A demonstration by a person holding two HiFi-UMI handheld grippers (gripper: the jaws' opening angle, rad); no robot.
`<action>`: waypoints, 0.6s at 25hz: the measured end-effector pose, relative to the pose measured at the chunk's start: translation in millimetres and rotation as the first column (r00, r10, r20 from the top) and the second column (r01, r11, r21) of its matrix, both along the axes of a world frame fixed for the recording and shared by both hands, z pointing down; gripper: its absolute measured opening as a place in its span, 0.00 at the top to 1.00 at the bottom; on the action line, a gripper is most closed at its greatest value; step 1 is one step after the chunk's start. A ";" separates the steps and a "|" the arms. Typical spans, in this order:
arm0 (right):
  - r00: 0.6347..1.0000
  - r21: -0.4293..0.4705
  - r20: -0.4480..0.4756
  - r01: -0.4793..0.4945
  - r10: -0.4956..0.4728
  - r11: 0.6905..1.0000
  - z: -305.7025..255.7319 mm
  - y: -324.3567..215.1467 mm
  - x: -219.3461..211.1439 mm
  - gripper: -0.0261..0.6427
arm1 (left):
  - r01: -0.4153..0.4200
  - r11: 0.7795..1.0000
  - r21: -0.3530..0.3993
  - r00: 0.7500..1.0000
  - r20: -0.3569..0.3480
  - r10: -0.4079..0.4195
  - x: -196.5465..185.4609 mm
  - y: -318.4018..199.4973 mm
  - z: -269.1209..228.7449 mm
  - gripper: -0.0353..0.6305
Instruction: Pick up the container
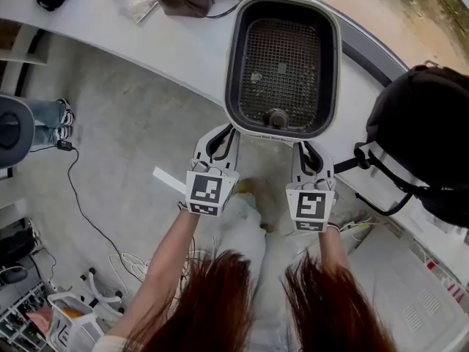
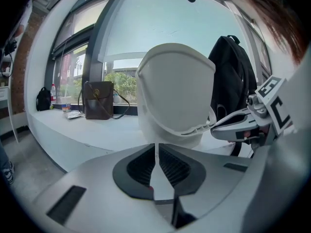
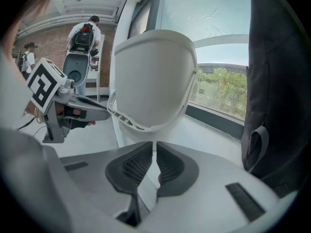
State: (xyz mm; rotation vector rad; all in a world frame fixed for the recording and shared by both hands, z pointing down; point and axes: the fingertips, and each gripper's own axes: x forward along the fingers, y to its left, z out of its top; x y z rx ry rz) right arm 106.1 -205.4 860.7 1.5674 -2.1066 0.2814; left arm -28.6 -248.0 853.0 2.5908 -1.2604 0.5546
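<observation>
Both grippers are clamped on the container (image 1: 231,64), one on each side of its near rim. The left gripper (image 1: 223,132) has its jaws squeezed almost together, with just the thin white rim edge between the pads. Same deal with the right gripper (image 1: 311,147): pinched tight on the rim. The container is white with a dark mesh bottom, and it's over the white ledge (image 1: 183,50) by the window. Can't tell if it's resting there or hanging from the grip. There's a black backpack (image 1: 425,138) just to its right.
</observation>
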 end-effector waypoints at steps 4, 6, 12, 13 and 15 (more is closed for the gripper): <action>1.000 0.023 0.004 0.000 0.000 1.000 0.9 -7.7 0.0 0.92 | -0.021 1.000 0.016 1.000 0.000 0.021 6.4 -3.0 2.9 0.92; 1.000 0.036 0.000 0.002 -0.002 0.999 -0.1 -11.0 -1.3 0.92 | -0.041 0.999 0.028 0.999 0.008 0.041 10.4 -3.3 3.4 0.92; 1.000 0.043 -0.010 -0.003 0.004 0.999 -4.5 -10.0 -2.9 0.92 | -0.053 0.998 0.036 0.998 0.022 0.052 12.4 -5.1 -1.0 0.92; 1.000 0.040 -0.009 -0.004 0.005 0.999 -6.2 -9.0 -3.3 0.92 | -0.053 0.998 0.036 0.998 0.025 0.052 11.9 -4.6 -2.8 0.92; 1.000 0.034 -0.003 -0.006 0.007 0.999 -10.8 -5.6 -4.1 0.92 | -0.051 0.998 0.033 0.998 0.027 0.050 11.0 -1.7 -7.4 0.92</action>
